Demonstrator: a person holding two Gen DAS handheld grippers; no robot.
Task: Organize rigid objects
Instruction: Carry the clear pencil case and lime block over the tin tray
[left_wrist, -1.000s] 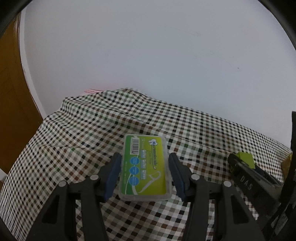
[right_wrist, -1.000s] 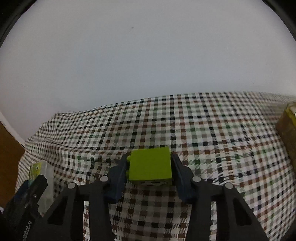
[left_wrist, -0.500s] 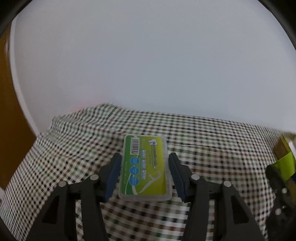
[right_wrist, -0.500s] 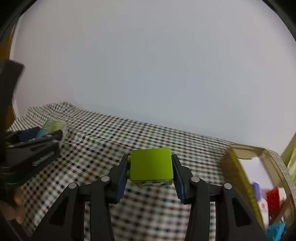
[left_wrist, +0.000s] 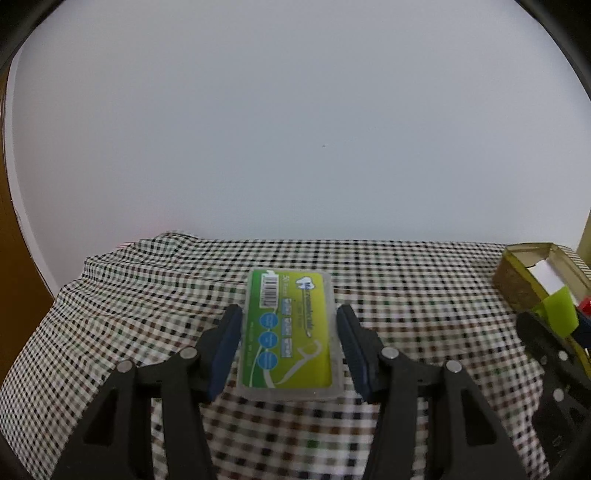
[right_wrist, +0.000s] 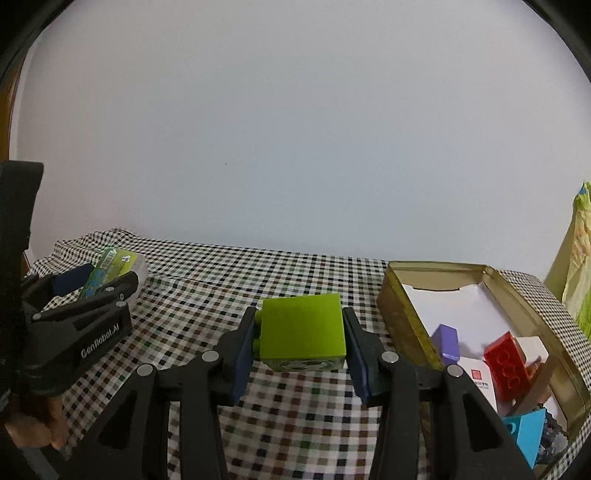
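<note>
I'm mid-carry: my left tongs (left_wrist: 288, 347) pinch the floss box (left_wrist: 289, 332) at center frame, my right tongs (right_wrist: 300, 341) pinch the green block (right_wrist: 301, 332), both above the checked table (right_wrist: 295, 406). Next, I judge, each goes over the tin (right_wrist: 406, 325) at lower right and gets let go. The tin already holds a red brick (right_wrist: 504, 360), a purple block (right_wrist: 447, 341), a blue block (right_wrist: 526, 432) and white cartons.

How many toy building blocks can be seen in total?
4: a lime block held in the right hand-held gripper, and purple, red and blue blocks inside the tin box. Others may be hidden there.
</note>
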